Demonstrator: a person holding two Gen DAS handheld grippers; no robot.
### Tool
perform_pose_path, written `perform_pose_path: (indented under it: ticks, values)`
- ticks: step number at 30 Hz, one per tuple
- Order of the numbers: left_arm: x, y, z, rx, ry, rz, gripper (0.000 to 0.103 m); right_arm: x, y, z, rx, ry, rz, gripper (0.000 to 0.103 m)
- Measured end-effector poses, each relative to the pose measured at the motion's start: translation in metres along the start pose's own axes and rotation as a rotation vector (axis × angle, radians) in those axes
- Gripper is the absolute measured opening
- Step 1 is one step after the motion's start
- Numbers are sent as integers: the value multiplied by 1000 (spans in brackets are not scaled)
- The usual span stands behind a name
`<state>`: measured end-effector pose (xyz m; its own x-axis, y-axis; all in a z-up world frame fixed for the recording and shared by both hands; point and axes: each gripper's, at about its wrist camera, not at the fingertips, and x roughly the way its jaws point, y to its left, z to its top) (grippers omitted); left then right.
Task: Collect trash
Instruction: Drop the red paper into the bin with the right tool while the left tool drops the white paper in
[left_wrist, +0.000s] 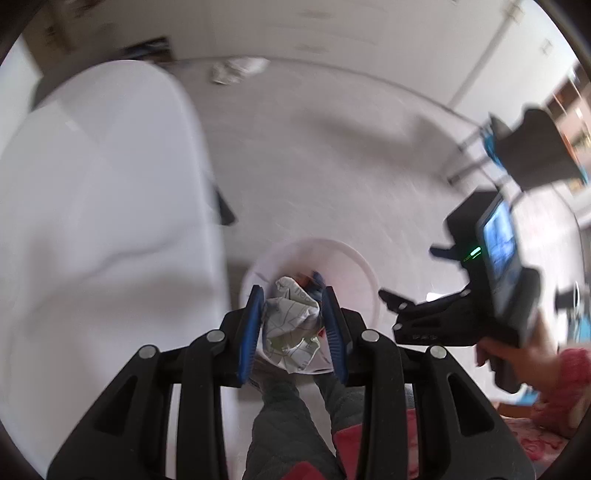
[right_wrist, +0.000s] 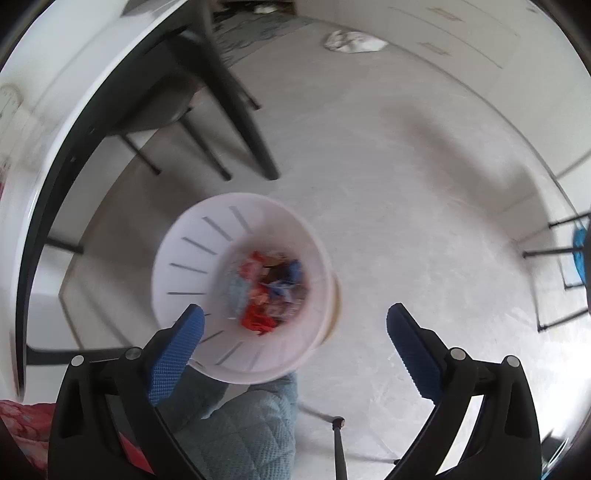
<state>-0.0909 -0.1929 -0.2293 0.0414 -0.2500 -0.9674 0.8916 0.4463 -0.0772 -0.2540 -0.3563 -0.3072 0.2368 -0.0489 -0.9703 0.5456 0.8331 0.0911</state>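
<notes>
Crumpled paper (left_wrist: 291, 325) sits clamped between left gripper (left_wrist: 291, 328) fingers; right gripper (right_wrist: 295, 339) fingers gape wide.

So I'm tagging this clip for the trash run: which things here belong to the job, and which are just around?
Part of the job:
- crumpled paper, clamped in the left gripper
- white bin, already holding colourful wrappers
- white wad on the floor, likely still to collect
- right gripper, open and empty

Just around:
- table
- chair
</notes>
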Motion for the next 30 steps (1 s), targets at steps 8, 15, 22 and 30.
perform_pose_path:
  ticks: [8,15,22,30]
  values:
    - [118,-44,-6,92,191,0,32,-7,-46,-29,98,15,-44,99]
    - [149,-51,-2,79,242,-14,32,0,-57,-38,107,40,-40,99]
    - [154,-59,1,55,268,-55,80,0,-62,-37,122,42,-37,99]
    - [134,-64,2,65,238,-85,90,-1,-68,-34,131,38,-64,99]
